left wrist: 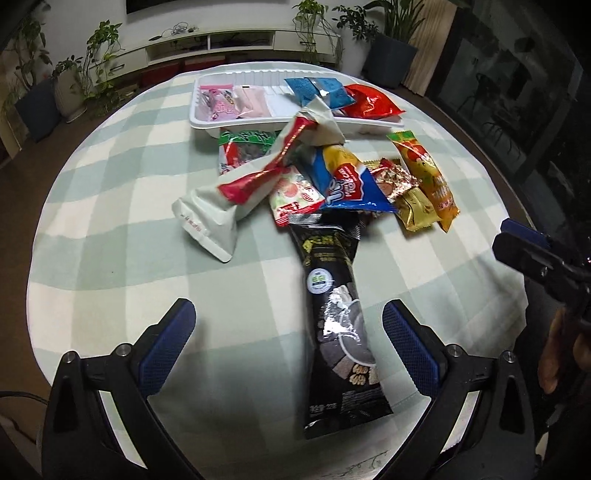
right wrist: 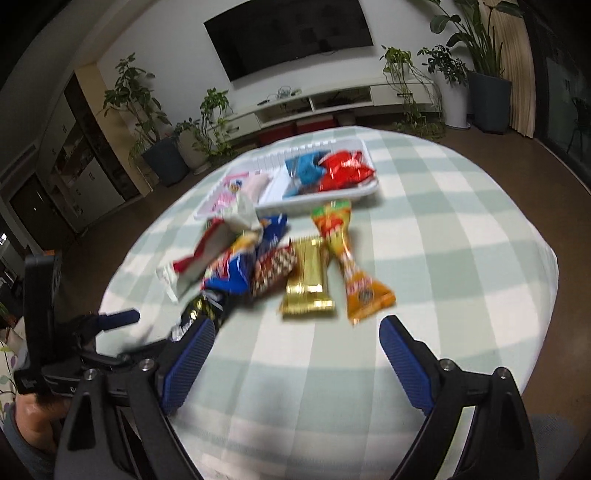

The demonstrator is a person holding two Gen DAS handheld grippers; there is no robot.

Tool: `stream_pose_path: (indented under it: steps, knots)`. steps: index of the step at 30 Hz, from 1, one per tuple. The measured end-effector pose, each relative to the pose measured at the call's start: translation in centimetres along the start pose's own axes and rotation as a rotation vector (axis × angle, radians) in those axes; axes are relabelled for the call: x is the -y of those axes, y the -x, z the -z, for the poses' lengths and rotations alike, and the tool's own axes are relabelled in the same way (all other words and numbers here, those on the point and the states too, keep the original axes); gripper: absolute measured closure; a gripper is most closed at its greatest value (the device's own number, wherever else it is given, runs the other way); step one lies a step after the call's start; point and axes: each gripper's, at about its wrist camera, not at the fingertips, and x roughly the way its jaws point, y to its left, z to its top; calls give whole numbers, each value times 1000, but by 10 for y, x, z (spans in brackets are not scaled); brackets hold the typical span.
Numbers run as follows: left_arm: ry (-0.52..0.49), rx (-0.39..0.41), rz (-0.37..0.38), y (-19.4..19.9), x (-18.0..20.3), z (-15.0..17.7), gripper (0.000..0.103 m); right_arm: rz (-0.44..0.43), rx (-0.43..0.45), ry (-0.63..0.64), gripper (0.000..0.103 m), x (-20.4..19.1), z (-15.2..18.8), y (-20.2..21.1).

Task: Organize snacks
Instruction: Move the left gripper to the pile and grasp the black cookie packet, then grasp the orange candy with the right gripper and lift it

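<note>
A pile of snack packets lies mid-table: a long black packet (left wrist: 338,325), a white-and-red bag (left wrist: 236,195), a blue-and-yellow bag (left wrist: 347,181), a gold bar (right wrist: 308,280) and an orange packet (right wrist: 354,266). A white tray (left wrist: 280,123) at the far side holds pink, blue and red packets. My left gripper (left wrist: 288,325) is open above the table, with the black packet lying between its fingers. My right gripper (right wrist: 297,343) is open and empty, just short of the gold bar and orange packet. It also shows at the right edge of the left wrist view (left wrist: 524,247).
The round table has a green-and-white checked cloth (left wrist: 110,206). Beyond it stand a low white TV cabinet (right wrist: 332,103), a wall TV (right wrist: 291,33) and several potted plants (right wrist: 487,99). The left gripper also shows at the left of the right wrist view (right wrist: 107,321).
</note>
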Motion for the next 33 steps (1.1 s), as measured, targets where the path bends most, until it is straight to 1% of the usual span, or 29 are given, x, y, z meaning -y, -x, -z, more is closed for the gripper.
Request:
stream_pose_path:
  steps: [8,9,11,12,13,17,18,20,22,28,33]
  knots:
    - [-58,-36,-29,-17,15,-19,2,15,4,-4,10,0,7,4]
    - [-59,-39,-28,-20,15,-21,6,18,2,-4,10,0,8,4]
    - [-59,-53,-23,-25,15,-21,22,20,1,-5,10,1,8,4]
    - [-59,-66,-19,-28,14,-21,36,23,-2,-6,10,1,8,4]
    - [-56,-76,-16,-31,14,-21,46,26,-4,-6,10,1,8,3]
    - [-81,-75,-26,-35,16,-20,47,27,-9,-7,10,1,7,2]
    - [-90,-76,-30,-35,16,-20,48,28,-11,-6,10,1,8,2]
    - [-103,-72,-28,-35,18,-21,58,27,-15,-4,10,0,8,1]
    - [-104,-70,-16,-34,17,-22,73,28,-18,1,10,0,8,0]
    - [-69,-63,36,-30,6,-20,78,39,-20,16,13,1,5,-1]
    - [-37,-54,91,-22,-2,-13,79,63,-45,25,18,8,-5,-4]
